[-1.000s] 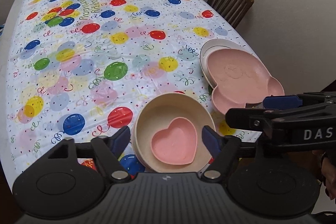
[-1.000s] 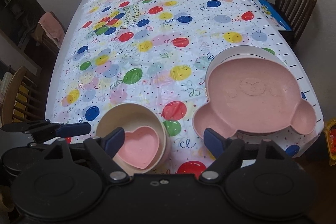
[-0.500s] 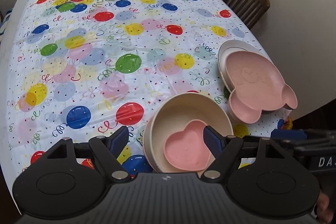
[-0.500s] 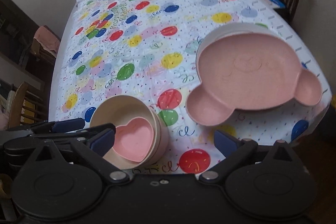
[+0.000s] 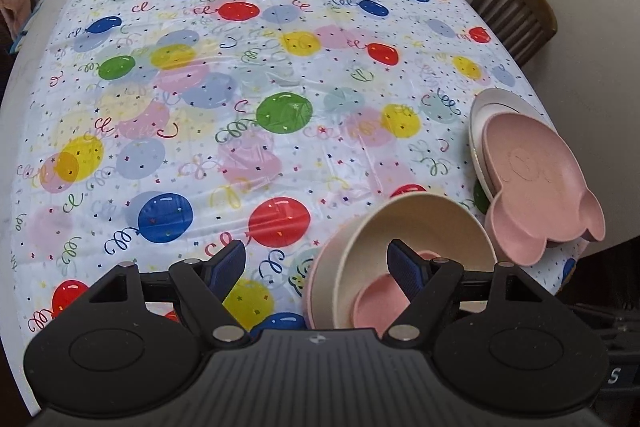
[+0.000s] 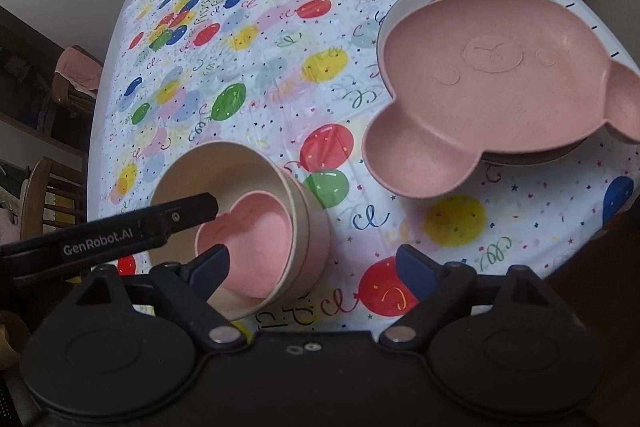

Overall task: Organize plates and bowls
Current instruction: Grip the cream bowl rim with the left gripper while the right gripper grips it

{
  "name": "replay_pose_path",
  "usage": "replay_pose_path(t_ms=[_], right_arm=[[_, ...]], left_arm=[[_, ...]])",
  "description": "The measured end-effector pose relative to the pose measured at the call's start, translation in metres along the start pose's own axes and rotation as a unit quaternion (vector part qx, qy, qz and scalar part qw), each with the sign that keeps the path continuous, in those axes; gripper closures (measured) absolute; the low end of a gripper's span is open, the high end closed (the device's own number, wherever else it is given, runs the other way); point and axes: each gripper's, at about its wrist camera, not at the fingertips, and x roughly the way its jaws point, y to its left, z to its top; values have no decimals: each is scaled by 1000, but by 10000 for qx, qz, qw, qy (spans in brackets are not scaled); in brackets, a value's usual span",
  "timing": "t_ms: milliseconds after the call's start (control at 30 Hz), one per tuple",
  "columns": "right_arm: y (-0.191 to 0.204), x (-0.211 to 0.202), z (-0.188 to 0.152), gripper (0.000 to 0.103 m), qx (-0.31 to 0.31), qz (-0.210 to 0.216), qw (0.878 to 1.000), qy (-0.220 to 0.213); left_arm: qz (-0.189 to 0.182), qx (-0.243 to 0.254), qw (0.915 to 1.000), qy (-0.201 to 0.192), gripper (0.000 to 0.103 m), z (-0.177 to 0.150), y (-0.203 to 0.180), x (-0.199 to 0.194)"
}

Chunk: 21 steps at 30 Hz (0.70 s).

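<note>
Both grippers have dropped closer to the desk (image 5: 280, 75) since a second ago. The left gripper (image 5: 316, 261) now straddles the cream bowl's (image 5: 416, 227) near rim, fingers apart, one inside beside the pink heart bowl (image 6: 256, 239) nested there. The right gripper (image 6: 314, 263) hovers just right of that bowl; its jaws are closing with nothing between them. I judge a grasp on the bowl stack is imminent. Counted: two bowls for certain, with a pinkish rim below hinting at a third; one pink bear-shaped plate (image 6: 492, 87) on one white plate (image 5: 492, 103) near the desk's right edge.
</note>
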Motion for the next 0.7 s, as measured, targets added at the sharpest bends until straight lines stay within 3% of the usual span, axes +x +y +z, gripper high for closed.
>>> replay_pose_path(t_ms=[400,700], right_arm=[[4,18,2,31,52,34,9999,137],[6,27,2,47,31,63,9996,285]], left_arm=[[227,-237,9994,81,27,-3,10,13],[51,-400,9991,147,48,-7,12,14]])
